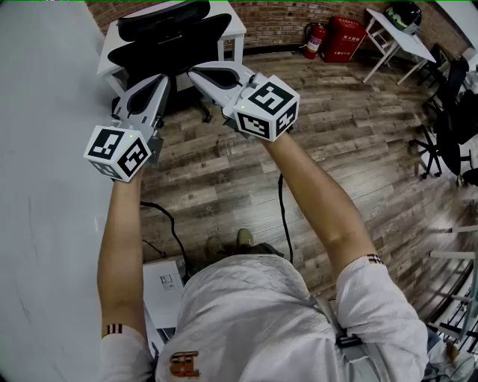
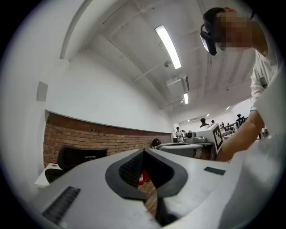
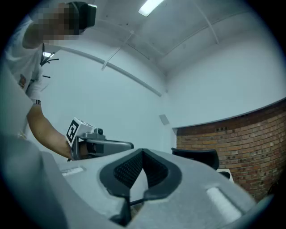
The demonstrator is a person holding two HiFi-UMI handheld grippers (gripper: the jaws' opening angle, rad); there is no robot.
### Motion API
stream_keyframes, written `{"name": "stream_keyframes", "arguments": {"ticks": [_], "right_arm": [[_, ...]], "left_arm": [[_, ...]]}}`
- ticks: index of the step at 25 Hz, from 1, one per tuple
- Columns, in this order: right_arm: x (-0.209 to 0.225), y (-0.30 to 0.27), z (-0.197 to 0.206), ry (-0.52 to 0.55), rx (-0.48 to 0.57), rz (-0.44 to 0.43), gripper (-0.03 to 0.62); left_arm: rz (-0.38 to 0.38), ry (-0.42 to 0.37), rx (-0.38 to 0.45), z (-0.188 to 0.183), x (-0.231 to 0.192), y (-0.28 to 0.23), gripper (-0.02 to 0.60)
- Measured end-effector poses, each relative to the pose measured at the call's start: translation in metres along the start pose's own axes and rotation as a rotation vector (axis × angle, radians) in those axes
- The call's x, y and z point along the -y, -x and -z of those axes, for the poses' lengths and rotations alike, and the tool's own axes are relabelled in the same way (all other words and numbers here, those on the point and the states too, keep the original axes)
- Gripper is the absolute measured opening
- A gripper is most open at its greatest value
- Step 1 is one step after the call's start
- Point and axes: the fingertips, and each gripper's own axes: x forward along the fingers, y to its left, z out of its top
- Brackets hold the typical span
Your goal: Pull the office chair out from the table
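The grey plastic right gripper [image 3: 142,154] fills six o'clock, its black ribbed jaws closed tip to tip with nothing between them. At nine o'clock the grey left gripper [image 3: 128,145] juts level from a person's bare forearm [image 3: 44,127]. At three o'clock a black office chair [image 3: 196,157] stands before a red brick wall [image 3: 243,138].

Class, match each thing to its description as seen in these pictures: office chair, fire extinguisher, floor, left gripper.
Things:
A. office chair
B. fire extinguisher
C. floor
D. left gripper

Descriptions:
1. wooden planks
2. jaws shut, nothing between them
3. black, pushed up to the white table
4. red, standing by the brick wall

Pairs: A-3, B-4, C-1, D-2
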Motion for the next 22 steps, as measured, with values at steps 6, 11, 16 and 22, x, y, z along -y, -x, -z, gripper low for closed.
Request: {"name": "stream_keyframes", "arguments": {"ticks": [6,11,16,22], "right_arm": [[0.005,-0.001,0.003,0.002,0.0,-0.009,0.0],[0.007,-0.001,0.004,-0.018,0.011,-0.032,0.0],[0.021,0.001,0.005,-0.028,0.021,-0.033,0.001],[0.038,0.006,0.008,-0.033,0.031,-0.063,0.002]], "left_arm": [[0.0,0.004,-0.002,0.005,-0.002,-0.006,0.0],[-0.015,0.002,-0.007,0.007,-0.007,-0.007,0.0],[-0.041,-0.01,-0.024,0.011,-0.013,-0.013,0.0],[-0.074,-0.029,-0.043,0.017,-0.018,-0.03,0.0]]}}
